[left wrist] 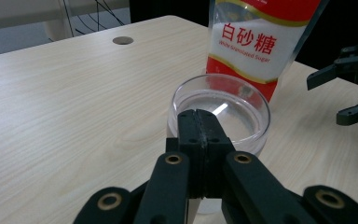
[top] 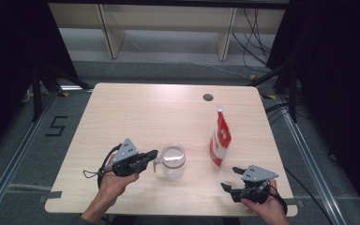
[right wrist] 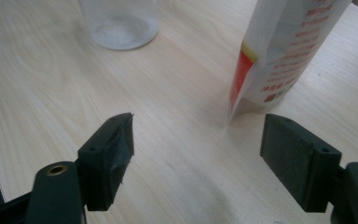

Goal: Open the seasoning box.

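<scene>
Left jaws clamped on the cup's handle, right jaws wide by the sugar bag

A clear plastic cup (top: 172,161) stands upright on the counter (top: 136,112), near the front edge and a little left of the middle. It has a thin layer of white grains at the bottom and a small handle on its left side. The left gripper (top: 151,156) lies level just beside the cup, and its jaws are pressed together on that handle; from the left gripper view the two black jaws meet with no gap, right against the cup's near wall (left wrist: 219,112).

To the right of the cup, apart from it, a red and white sugar bag (top: 220,139) stands upright, its top pinched to a point. In the left gripper view it rises directly behind the cup (left wrist: 256,42).

The right gripper (top: 231,178) rests near the counter's front right corner, close to the bag but not touching it. Its jaws stand wide apart with only bare counter between them, and the bag's bottom corner (right wrist: 279,60) lies just beyond them.

A round hole (top: 208,97) sits toward the counter's far edge.
</scene>
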`<state>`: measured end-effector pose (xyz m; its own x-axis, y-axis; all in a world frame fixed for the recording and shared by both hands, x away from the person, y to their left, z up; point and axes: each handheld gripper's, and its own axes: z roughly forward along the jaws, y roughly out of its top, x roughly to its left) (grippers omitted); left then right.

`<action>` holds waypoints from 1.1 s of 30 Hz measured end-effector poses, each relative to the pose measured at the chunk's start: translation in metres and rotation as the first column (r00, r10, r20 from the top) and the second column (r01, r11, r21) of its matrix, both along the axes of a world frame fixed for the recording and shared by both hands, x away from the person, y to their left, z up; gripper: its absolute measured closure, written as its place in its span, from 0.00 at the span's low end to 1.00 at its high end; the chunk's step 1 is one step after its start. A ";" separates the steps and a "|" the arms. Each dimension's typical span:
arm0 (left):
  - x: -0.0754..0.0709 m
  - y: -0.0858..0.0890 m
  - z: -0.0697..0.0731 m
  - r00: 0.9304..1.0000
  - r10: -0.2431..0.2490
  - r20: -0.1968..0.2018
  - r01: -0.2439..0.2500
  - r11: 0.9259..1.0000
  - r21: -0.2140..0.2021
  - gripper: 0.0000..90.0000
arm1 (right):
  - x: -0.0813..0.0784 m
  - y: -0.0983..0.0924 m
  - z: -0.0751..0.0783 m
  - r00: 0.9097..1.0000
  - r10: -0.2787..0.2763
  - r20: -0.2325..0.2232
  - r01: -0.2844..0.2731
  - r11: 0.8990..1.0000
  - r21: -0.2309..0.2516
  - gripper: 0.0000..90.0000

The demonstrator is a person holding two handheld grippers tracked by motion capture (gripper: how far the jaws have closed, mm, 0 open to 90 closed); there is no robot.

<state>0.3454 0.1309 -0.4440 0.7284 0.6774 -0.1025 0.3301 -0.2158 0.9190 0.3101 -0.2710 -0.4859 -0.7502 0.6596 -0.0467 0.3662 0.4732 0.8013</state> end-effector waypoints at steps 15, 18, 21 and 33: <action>0.001 -0.001 -0.005 1.000 -0.012 0.004 0.012 1.000 0.024 0.99 | -0.003 0.036 0.007 0.993 0.099 0.061 -0.102 0.994 0.045 0.50; 0.000 -0.001 -0.006 1.000 -0.009 0.006 0.009 1.000 0.018 0.98 | 0.001 0.042 0.008 0.992 0.109 0.060 -0.113 0.992 0.055 0.53; -0.001 -0.001 -0.006 1.000 -0.009 0.007 0.008 1.000 0.014 0.98 | 0.005 0.051 0.007 0.989 0.131 0.071 -0.136 0.988 0.068 0.58; -0.001 0.000 -0.007 1.000 -0.016 0.011 0.016 1.000 0.014 0.98 | 0.022 0.084 0.014 0.978 0.141 0.154 -0.156 0.984 0.089 0.83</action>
<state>0.3449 0.1306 -0.4506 0.7401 0.6671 -0.0851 0.3163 -0.2335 0.9195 0.3321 -0.1872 -0.4714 -0.8301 0.5481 -0.1029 0.1729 0.4282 0.8870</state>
